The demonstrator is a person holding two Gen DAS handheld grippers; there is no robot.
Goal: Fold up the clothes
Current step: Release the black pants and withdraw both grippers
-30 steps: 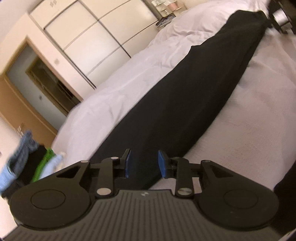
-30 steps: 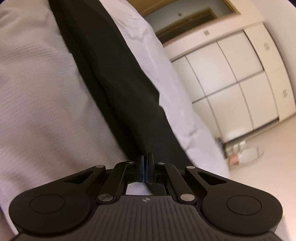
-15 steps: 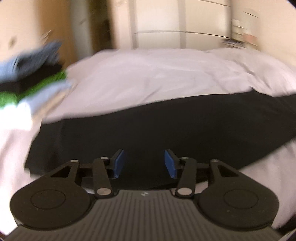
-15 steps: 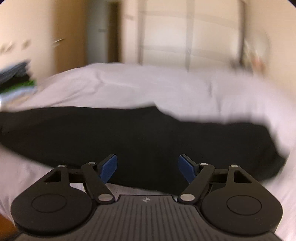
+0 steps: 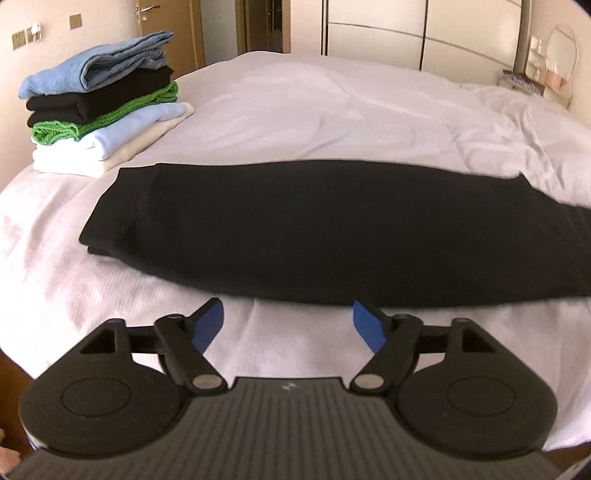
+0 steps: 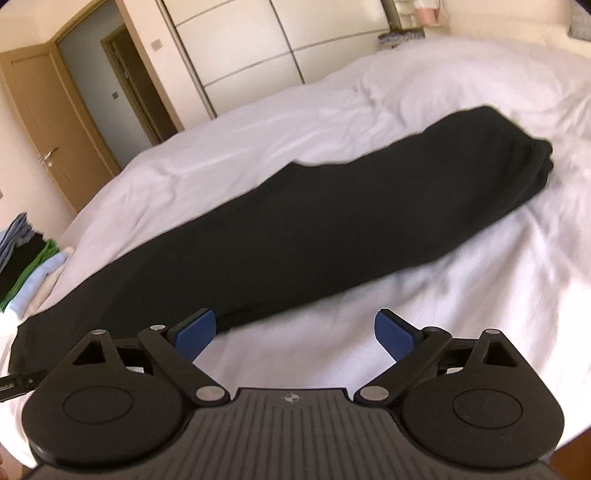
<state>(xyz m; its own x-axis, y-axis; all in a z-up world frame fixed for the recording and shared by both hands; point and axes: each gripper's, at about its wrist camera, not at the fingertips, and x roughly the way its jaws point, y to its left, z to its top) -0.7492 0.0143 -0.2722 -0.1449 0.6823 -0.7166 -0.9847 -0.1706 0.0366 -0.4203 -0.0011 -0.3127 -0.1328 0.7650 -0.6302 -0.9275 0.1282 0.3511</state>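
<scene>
A long black garment (image 5: 314, 229) lies folded into a narrow strip across the white bed (image 5: 332, 110). In the right wrist view the same black garment (image 6: 314, 236) runs diagonally from lower left to upper right. My left gripper (image 5: 289, 325) hovers just in front of the strip's near edge, open, with nothing between its blue pads. My right gripper (image 6: 294, 332) is also open and holds nothing; its left pad (image 6: 194, 332) sits over the garment's near edge.
A stack of folded clothes (image 5: 99, 103) in blue, black, green and white stands on the bed's far left corner, also seen as the stack (image 6: 26, 258) at the left edge. White wardrobe doors (image 5: 406, 33) and a wooden door (image 6: 48, 140) line the wall beyond the bed.
One second ago the right gripper was shut on the garment; it has let go and opened wide. Both grippers swung round and pulled back to the near edge; the left jaws opened wider.
</scene>
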